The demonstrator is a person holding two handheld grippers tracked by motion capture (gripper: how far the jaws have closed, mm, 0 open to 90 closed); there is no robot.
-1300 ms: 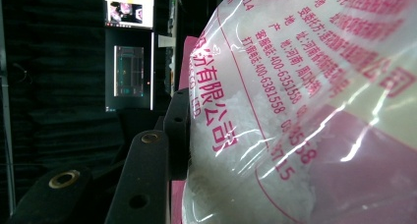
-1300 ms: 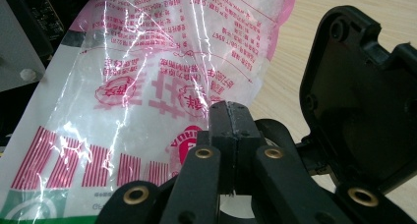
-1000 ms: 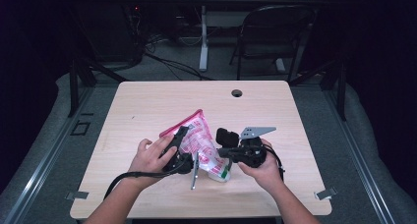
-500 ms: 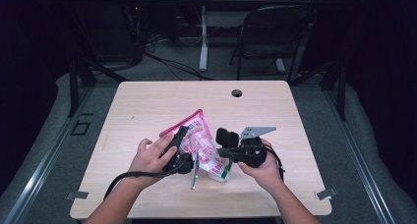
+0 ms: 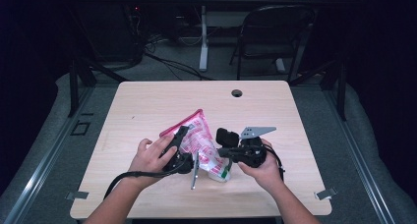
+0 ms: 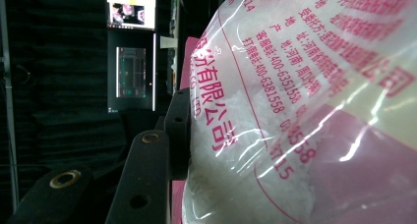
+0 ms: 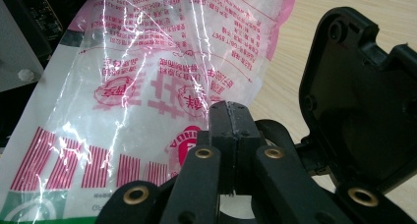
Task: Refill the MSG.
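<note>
Soft, crinkly, slippery bag of white granules, likely sagging. Left gripper clamped on its body; right gripper pinched fully closed, apparently on nothing. Best gripped near the sealed pink edge.

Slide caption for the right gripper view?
Shut right gripper jaws beside a pink-printed plastic bag of white granules.

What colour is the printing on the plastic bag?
Pink-red lettering and stripes on clear plastic bag, with a green band at one end; clearest in the right gripper view.
</note>
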